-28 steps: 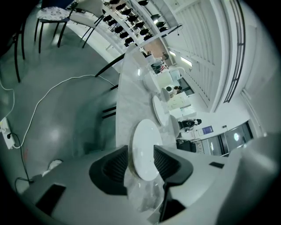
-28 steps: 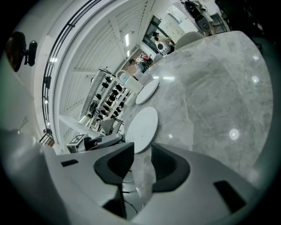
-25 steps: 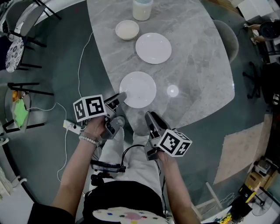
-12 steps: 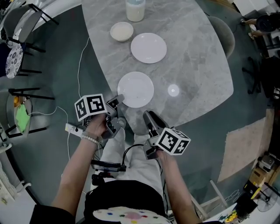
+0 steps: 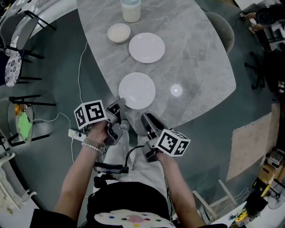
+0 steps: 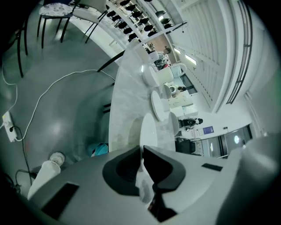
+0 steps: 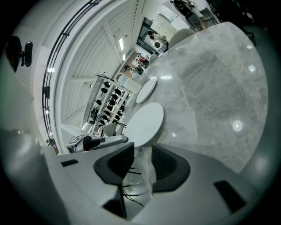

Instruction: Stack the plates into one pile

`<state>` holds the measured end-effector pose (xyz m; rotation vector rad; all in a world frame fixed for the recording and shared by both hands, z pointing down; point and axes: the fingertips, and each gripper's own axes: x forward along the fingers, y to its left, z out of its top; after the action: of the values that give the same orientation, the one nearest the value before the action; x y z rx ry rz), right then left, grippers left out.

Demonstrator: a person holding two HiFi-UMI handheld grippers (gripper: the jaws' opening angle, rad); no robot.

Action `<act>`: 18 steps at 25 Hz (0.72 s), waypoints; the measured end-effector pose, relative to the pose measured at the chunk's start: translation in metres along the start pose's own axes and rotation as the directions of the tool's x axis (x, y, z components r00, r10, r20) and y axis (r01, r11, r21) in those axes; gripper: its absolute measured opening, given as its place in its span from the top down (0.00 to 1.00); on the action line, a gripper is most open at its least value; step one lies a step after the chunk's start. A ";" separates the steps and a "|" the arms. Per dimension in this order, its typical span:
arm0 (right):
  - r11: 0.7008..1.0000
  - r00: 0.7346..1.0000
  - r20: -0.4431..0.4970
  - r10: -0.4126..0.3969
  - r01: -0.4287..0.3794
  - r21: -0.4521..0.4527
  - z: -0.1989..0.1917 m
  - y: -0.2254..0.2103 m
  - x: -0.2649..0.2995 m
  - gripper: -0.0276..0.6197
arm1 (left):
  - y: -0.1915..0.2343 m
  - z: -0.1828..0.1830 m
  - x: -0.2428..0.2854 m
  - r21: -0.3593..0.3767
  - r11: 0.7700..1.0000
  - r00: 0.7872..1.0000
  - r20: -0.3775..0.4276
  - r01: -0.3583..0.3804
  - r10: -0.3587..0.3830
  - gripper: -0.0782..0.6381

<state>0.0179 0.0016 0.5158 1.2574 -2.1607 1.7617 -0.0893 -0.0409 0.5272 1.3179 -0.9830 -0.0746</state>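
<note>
The near plate [image 5: 137,90], white and round, lies flat on the grey marbled worktop [image 5: 196,67], close to its near edge. The far plate [image 5: 147,47], also white, sits apart from it, farther off and slightly to the right, so the two are not yet in one pile. The left gripper [image 5: 121,103] reaches in from the near left. Its jaws have just been closing and now pinch the near plate's near-left rim (the left gripper view shows the thin white edge squeezed between the two dark pads). The right gripper [image 5: 145,117] hangs just off the worktop's near edge, to the right of the left one. Its jaws stand apart with nothing gripped, and the near plate shows beyond them. A small pale bowl [image 5: 119,33] rests just left of the far plate, and a jar [image 5: 131,10] stands beyond the bowl at the far end.
</note>
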 end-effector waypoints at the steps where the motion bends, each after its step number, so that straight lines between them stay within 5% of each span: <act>1: 1.000 1.000 0.002 0.004 -0.004 0.015 -0.002 0.000 0.002 0.77 | -0.002 -0.001 0.000 0.012 1.000 1.000 -0.003 0.000 0.000 0.85; 11: 0.967 0.996 0.051 0.071 -0.081 0.243 -0.009 0.020 0.030 0.69 | -0.017 -0.004 -0.004 0.031 0.999 0.999 -0.021 0.026 -0.025 0.86; 18: 0.947 0.994 0.086 0.071 -0.094 0.306 -0.003 0.023 0.041 0.70 | -0.021 -0.005 -0.003 0.021 0.999 0.999 -0.027 0.036 -0.035 0.86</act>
<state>-0.0249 -0.0174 0.5205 1.3305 -2.0596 2.1923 -0.0780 -0.0413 0.5082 1.3533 -0.9400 -0.0734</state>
